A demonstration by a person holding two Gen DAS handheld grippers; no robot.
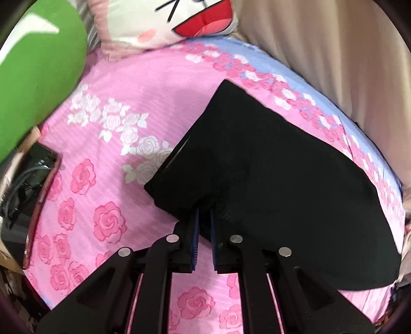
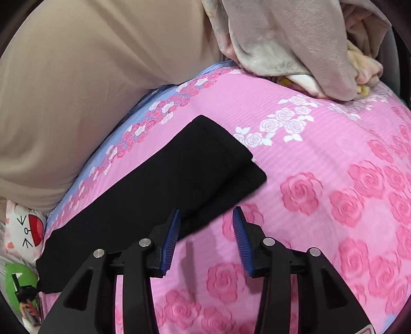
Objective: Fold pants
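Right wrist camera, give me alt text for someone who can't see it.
An open right gripper hovers over folded black pants lying on a pink rose-print bedsheet. A beige curtain hangs behind the bed, with a grey blanket bunched at the far edge.

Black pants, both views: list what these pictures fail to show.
- Left wrist view: the left gripper covers its hold on the black pants; layers pinched unclear.
- Same view: the pants' near-right end runs to the lens rim.
- Right wrist view: right gripper hides the pants' near edge; left gripper absent.

Pants (image 1: 257, 164) lie on the bedsheet (image 1: 143, 84), pillow (image 1: 174, 20) behind them.
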